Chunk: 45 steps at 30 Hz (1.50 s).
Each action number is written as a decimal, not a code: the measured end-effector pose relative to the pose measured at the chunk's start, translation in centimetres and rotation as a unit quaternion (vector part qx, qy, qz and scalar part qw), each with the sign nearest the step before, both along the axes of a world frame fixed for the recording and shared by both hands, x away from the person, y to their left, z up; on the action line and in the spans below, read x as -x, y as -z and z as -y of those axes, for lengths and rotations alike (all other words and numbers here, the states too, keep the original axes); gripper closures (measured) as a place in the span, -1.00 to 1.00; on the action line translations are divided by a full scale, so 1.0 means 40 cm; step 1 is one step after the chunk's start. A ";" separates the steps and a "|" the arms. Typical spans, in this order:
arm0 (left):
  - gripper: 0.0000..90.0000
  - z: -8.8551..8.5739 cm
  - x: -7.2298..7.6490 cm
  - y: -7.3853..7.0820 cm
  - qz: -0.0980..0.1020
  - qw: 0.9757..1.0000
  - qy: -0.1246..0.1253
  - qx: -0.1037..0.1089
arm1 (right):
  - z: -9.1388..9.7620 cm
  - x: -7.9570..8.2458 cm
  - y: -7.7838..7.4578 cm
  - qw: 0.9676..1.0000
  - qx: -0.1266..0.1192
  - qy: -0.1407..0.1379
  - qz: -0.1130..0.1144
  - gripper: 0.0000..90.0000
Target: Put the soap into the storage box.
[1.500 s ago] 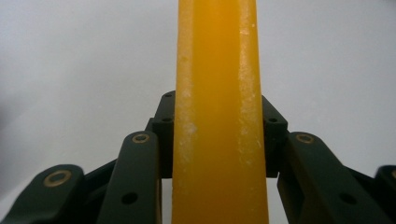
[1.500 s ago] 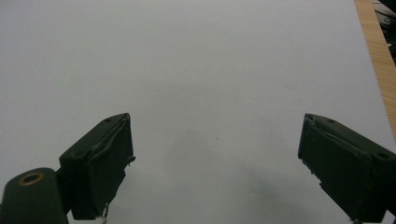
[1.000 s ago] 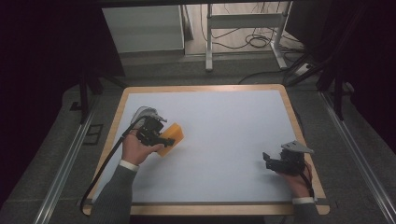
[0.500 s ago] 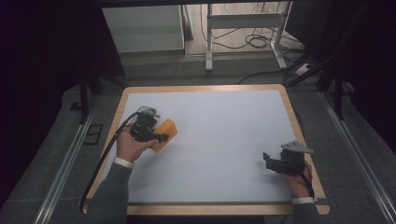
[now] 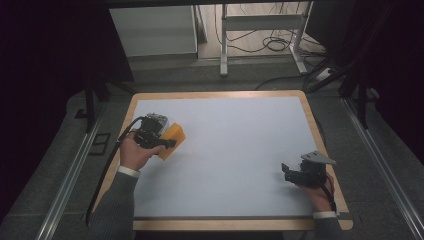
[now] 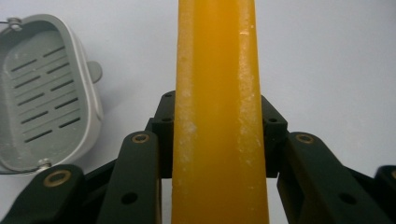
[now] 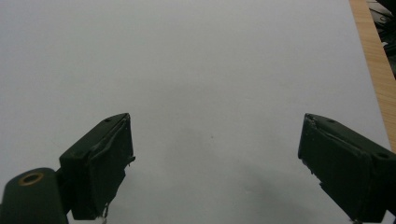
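Lifted leftward, orange block sits clamped between left fingers.

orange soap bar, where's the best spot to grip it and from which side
Across its two broad flat faces, as the left gripper does now: its jaws clamp the orange soap bar there, narrow edge toward the camera. Flat parallel faces probably seat the pads best. The right gripper is open over the table.
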<state>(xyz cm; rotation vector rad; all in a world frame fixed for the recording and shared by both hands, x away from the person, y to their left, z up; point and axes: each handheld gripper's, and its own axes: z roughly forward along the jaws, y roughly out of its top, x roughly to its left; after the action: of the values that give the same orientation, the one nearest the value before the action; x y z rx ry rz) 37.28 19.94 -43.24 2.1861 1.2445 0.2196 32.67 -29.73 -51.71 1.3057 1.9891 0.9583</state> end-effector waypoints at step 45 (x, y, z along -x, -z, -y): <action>0.35 -0.066 -0.067 -0.035 0.015 0.999 -0.050 0.007 | 0.001 -0.001 0.002 1.000 0.004 0.002 -0.001 -0.77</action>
<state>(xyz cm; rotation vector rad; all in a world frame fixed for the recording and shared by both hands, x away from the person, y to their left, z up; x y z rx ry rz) 39.98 22.58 -41.86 2.1024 1.3368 0.2817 32.72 -29.76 -51.78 1.3058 1.9901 0.9467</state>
